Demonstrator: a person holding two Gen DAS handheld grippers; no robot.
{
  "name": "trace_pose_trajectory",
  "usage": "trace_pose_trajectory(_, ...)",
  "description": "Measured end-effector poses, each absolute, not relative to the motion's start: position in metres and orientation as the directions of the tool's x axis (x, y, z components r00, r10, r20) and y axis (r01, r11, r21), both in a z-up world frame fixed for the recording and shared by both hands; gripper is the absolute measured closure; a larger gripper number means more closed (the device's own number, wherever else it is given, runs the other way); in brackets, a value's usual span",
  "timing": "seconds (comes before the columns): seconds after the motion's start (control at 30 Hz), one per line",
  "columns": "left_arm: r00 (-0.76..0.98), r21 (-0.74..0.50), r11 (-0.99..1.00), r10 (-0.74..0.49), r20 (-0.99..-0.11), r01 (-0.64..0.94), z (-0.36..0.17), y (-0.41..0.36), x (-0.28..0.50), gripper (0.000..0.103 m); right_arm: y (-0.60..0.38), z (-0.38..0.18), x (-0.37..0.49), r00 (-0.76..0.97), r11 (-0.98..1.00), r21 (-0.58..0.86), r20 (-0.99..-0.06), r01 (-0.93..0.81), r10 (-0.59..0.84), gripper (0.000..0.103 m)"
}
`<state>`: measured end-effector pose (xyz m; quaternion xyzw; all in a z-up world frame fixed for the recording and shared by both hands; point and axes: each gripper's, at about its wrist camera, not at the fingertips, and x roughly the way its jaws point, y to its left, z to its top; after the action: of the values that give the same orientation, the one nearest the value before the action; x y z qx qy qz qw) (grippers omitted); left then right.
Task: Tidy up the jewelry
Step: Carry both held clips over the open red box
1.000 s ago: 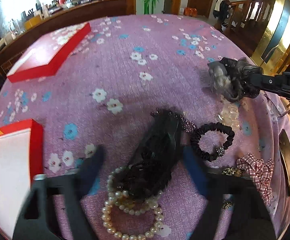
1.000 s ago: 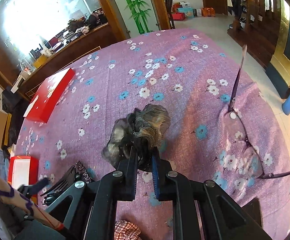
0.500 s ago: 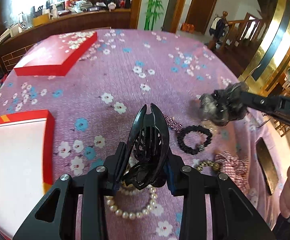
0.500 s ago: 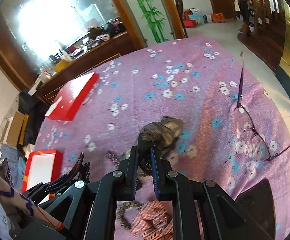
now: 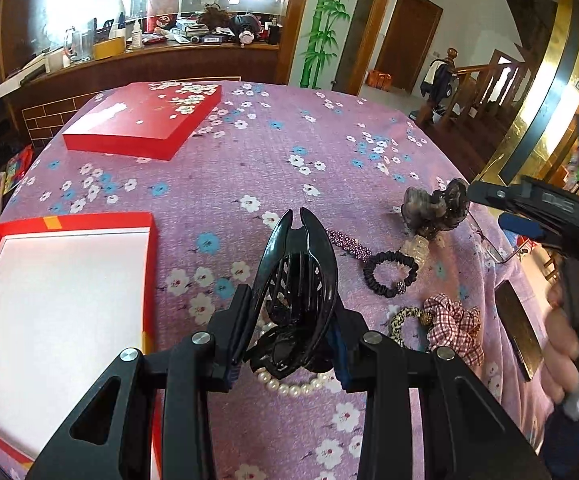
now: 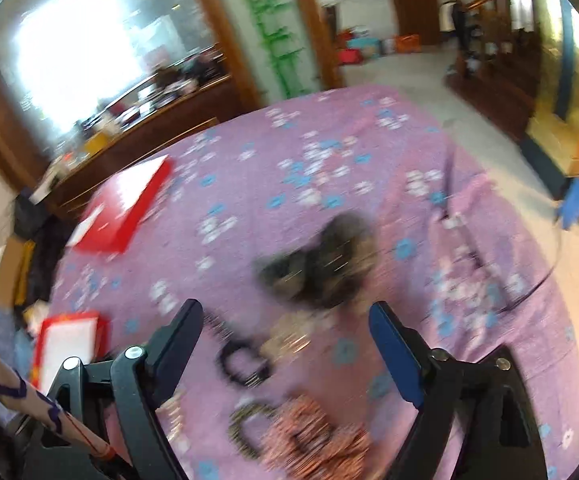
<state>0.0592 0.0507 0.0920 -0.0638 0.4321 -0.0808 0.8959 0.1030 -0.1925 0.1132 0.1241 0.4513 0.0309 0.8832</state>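
Hair claw (image 5: 295,280) is pinched in the left gripper (image 5: 289,332) above the pearls (image 5: 293,386), beside the open red box (image 5: 65,312); curved plastic (slick) could twist free. Right gripper (image 6: 285,340) is opening, empty, over the grey scrunchie (image 6: 321,268).

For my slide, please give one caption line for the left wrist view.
Left claw grips a glossy black plastic hair claw clip above a white pearl bracelet, beside the open red-rimmed white-lined box.
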Motion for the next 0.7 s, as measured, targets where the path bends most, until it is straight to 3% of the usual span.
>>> trace_pose_trajectory(0.1, 0.609, -0.191, 0.978, -0.202, -0.767, 0.085, 0.090, 0.053, 0.059, 0.069, -0.203, 0.100, 0.120, 0.563, 0.966, 0.233, -0.816, 0.115, 0.130, 0.014)
trace_pose_trajectory(0.2, 0.604, -0.192, 0.978, -0.202, -0.771, 0.083, 0.089, 0.050, 0.060, 0.069, -0.205, 0.079, 0.141, 0.520, 0.950, 0.284, -0.835, 0.128, 0.180, 0.015)
trace_pose_trajectory(0.23, 0.603, -0.193, 0.977, -0.205, -0.771, 0.085, 0.088, 0.049, 0.060, 0.069, -0.203, 0.072, 0.148, 0.510, 0.950, 0.287, -0.840, 0.127, 0.185, 0.026)
trace_pose_trajectory(0.27, 0.601, -0.194, 0.977, -0.205, -0.772, 0.086, 0.087, 0.049, 0.060, 0.069, -0.200, 0.063, 0.153, 0.497, 0.947, 0.297, -0.844, 0.125, 0.199, 0.062)
trace_pose_trajectory(0.3, 0.601, -0.191, 0.978, -0.204, -0.773, 0.085, 0.087, 0.047, 0.060, 0.069, -0.198, 0.054, 0.158, 0.475, 0.941, 0.317, -0.850, 0.117, 0.227, 0.081)
trace_pose_trajectory(0.33, 0.600, -0.189, 0.978, -0.202, -0.774, 0.086, 0.087, 0.048, 0.060, 0.069, -0.196, 0.049, 0.161, 0.453, 0.941, 0.317, -0.860, 0.117, 0.233, 0.090)
trace_pose_trajectory(0.7, 0.626, -0.206, 0.978, -0.188, -0.757, 0.044, 0.094, 0.081, 0.055, 0.069, -0.160, 0.109, 0.117, 0.548, 0.927, 0.369, -0.764, -0.061, 0.340, 0.093)
